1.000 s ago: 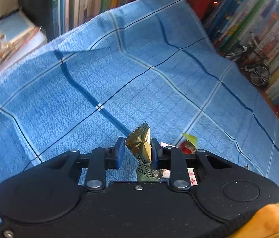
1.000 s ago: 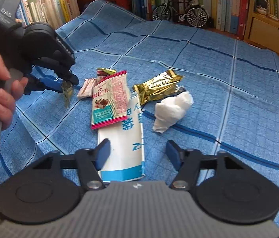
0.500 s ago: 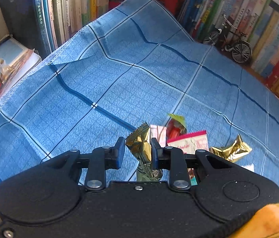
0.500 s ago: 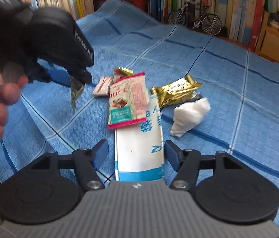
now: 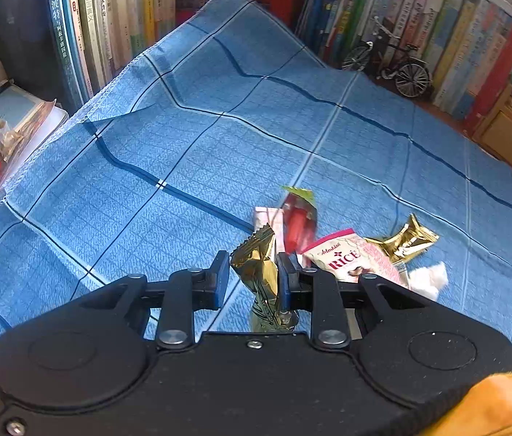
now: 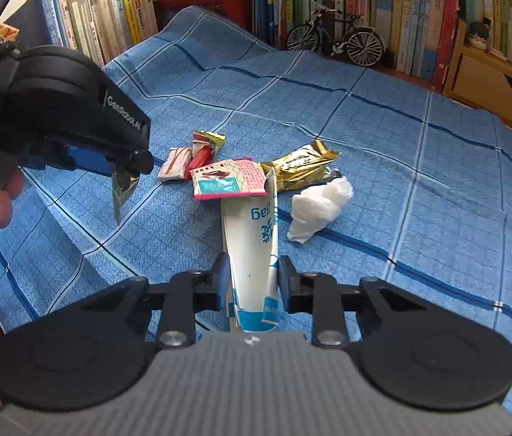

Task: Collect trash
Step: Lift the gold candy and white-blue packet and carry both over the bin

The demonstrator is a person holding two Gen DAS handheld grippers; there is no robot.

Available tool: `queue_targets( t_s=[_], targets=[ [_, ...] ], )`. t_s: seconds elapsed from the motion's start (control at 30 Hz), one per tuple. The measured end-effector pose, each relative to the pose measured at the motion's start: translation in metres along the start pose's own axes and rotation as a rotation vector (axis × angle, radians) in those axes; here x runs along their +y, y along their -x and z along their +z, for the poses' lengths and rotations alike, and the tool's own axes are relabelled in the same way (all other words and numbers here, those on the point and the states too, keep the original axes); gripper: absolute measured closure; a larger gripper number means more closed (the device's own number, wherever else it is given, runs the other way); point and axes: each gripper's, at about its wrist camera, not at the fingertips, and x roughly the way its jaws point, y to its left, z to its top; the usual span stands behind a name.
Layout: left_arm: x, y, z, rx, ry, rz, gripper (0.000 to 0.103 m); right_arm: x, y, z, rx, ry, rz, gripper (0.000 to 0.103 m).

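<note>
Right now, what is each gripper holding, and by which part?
Left gripper: gold wrapper, pinched mid-length. Right gripper: jaws closing on the white paper bag at its near end.

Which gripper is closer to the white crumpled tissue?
Right. The right gripper, closing on the white paper bag, sits just beside the tissue. The left gripper holds a gold wrapper beyond the pile.

A: Legible print? "RICE" under script "Admkiss" on the pink wrapper (image 5: 347, 259).
B: "bag" on the white-and-blue paper bag (image 6: 256, 239). "GenRoboLAI", roughly, on the left gripper (image 6: 130, 172). Book spine (image 5: 60, 29): "哈利·波特"
</note>
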Motion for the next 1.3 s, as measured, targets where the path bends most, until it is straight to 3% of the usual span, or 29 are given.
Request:
queue_targets(
  t_s=[0.7, 1.0, 1.3],
  targets=[
    [-0.022, 0.048, -0.041, 0.004, -0.094, -0.101, 0.078, -0.029, 0.062, -0.014, -0.099, -0.098, -0.159, 0.075],
    [-0.010, 0.095, -0.053, -0.025, -0.131, -0.143, 0.078, -0.015, 0.103, -0.021, -0.155, -0.140, -0.200, 0.076],
    [0.022, 0.142, -0.091, -0.014, -0.196, -0.200, 0.078, 0.019, 0.149, -0.045, -0.211, -0.204, -0.251, 0.076]
  ],
)
